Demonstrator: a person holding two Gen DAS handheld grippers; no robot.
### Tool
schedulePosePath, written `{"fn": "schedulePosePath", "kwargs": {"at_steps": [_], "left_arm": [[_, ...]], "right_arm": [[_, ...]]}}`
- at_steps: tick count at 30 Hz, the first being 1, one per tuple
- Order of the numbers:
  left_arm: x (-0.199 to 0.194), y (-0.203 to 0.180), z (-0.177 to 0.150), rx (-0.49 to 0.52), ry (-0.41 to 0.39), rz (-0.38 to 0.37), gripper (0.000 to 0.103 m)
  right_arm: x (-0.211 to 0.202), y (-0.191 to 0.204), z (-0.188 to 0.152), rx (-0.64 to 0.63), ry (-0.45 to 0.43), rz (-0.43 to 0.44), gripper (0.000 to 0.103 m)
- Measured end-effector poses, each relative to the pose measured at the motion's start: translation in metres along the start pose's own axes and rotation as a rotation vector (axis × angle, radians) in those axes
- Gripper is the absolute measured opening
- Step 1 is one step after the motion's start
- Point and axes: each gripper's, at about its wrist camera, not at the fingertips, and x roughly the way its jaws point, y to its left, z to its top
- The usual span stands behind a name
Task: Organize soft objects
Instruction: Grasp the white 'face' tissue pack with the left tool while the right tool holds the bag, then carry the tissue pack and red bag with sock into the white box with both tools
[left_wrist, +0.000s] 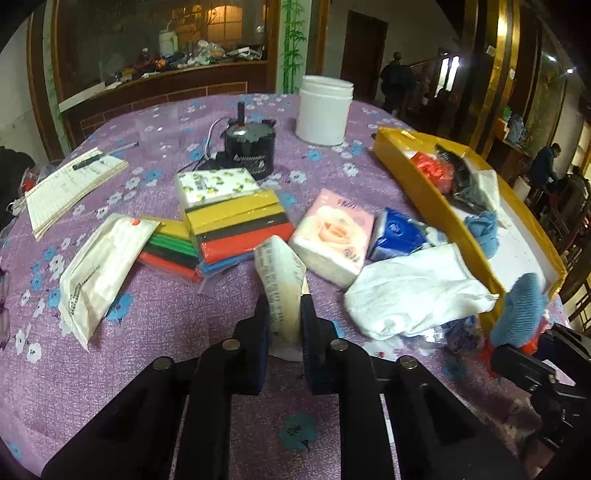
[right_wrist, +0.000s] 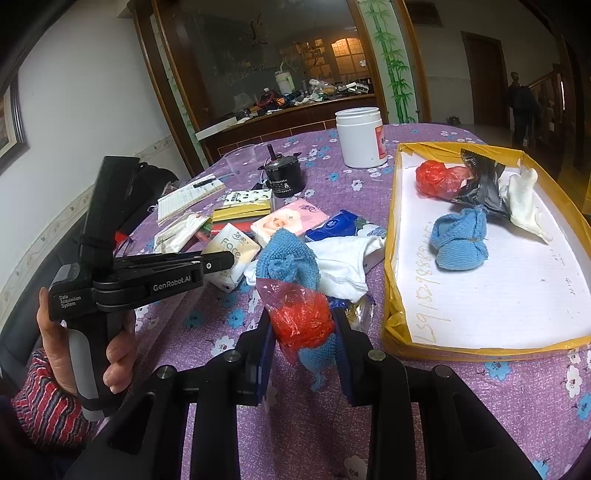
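My left gripper (left_wrist: 284, 314) is shut on a cream facial tissue pack (left_wrist: 281, 284) and holds it above the purple flowered tablecloth (left_wrist: 147, 332); the pack also shows in the right wrist view (right_wrist: 231, 256). My right gripper (right_wrist: 303, 332) is shut on a blue knitted cloth (right_wrist: 286, 260) together with a red plastic bag (right_wrist: 301, 317), just left of the yellow-rimmed white box (right_wrist: 480, 288). The box holds a blue knitted bundle (right_wrist: 460, 242), a red bag (right_wrist: 437, 179), a black wrapper (right_wrist: 480, 184) and a white cloth (right_wrist: 526, 203).
On the table lie a white cloth (left_wrist: 413, 291), a pink rose tissue pack (left_wrist: 332, 236), a blue tissue pack (left_wrist: 397, 236), coloured packs (left_wrist: 236, 229), a white wipe pack (left_wrist: 99, 269), a notepad (left_wrist: 70, 188), a black motor (left_wrist: 249, 147) and a white jar (left_wrist: 325, 109).
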Motion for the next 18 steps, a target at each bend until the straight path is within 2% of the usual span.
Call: {"fn": "schedulePosePath", "kwargs": {"at_steps": [5, 9, 18], "left_arm": [[-0.018, -0.008, 0.000, 0.037, -0.081, -0.031, 0.011], [-0.024, -0.015, 0.001, 0.062, -0.111, -0.044, 0.011], [-0.032, -0.035, 0.011, 0.062, -0.072, -0.140, 0.011]], "right_arm": [[0.000, 0.000, 0.000, 0.004, -0.003, 0.003, 0.030], [0.000, 0.001, 0.001, 0.005, -0.003, 0.003, 0.030], [-0.001, -0.006, 0.003, 0.036, 0.006, -0.004, 0.030]]}}
